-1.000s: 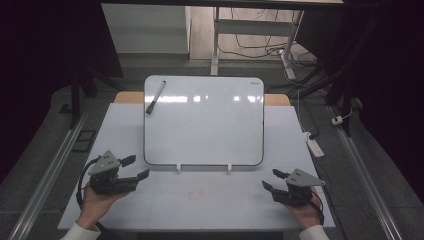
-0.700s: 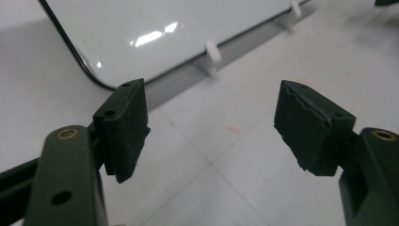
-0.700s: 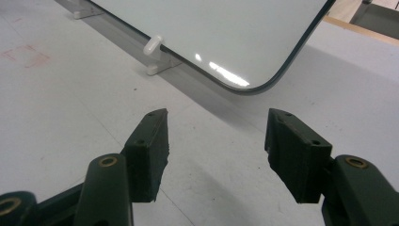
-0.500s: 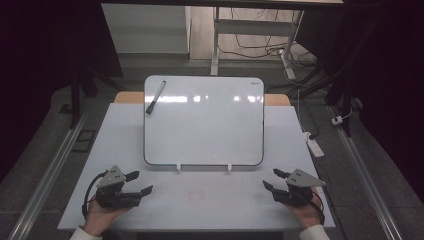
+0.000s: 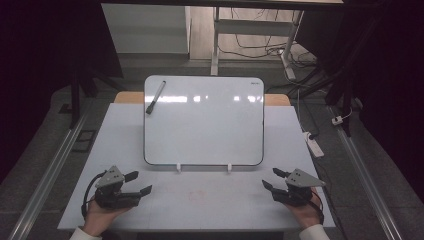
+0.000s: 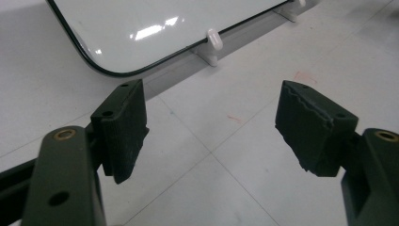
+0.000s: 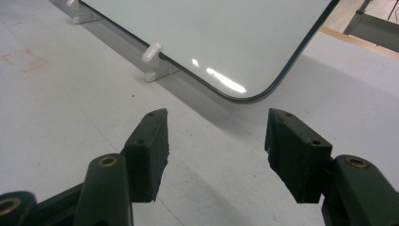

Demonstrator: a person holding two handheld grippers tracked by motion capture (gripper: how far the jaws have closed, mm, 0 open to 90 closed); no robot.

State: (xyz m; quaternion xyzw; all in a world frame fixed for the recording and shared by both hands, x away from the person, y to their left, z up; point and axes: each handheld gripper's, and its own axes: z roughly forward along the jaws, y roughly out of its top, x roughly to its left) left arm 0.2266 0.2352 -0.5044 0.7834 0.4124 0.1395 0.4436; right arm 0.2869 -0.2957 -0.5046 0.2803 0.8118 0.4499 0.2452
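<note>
1. A white surface (image 5: 210, 200) is carrying a whiteboard (image 5: 205, 125), which is lying across its middle and far part, with bare surface showing on both sides of it.
2. A dark marker (image 5: 155, 97) is resting on the whiteboard's far left corner, lying at a slant; whether it is capped is too small to tell from the high view.
3. Two small white clips (image 5: 178, 167) are sitting at the whiteboard's near edge, one left of centre and one right of centre, touching the surface.
4. The whiteboard is looking blank and glossy, reflecting bright patches of light, with a thin dark rim and rounded corners.
5. Faint reddish marks (image 6: 306, 76) are showing on the bare surface in front of the board.
6. The left claw (image 5: 138, 183) is sitting at the near left of the surface, held in the person's left hand (image 5: 102, 217), its jaws standing well apart with nothing between them.
7. The right claw (image 5: 274, 179) is sitting at the near right in the right hand (image 5: 305, 212), its jaws likewise spread and holding nothing.
8. Both claws are pointing toward the board's near corners, near it but apart from it.
9. Beyond the surface, cables and a power strip (image 5: 315, 145) are lying on the floor to the right.
</note>
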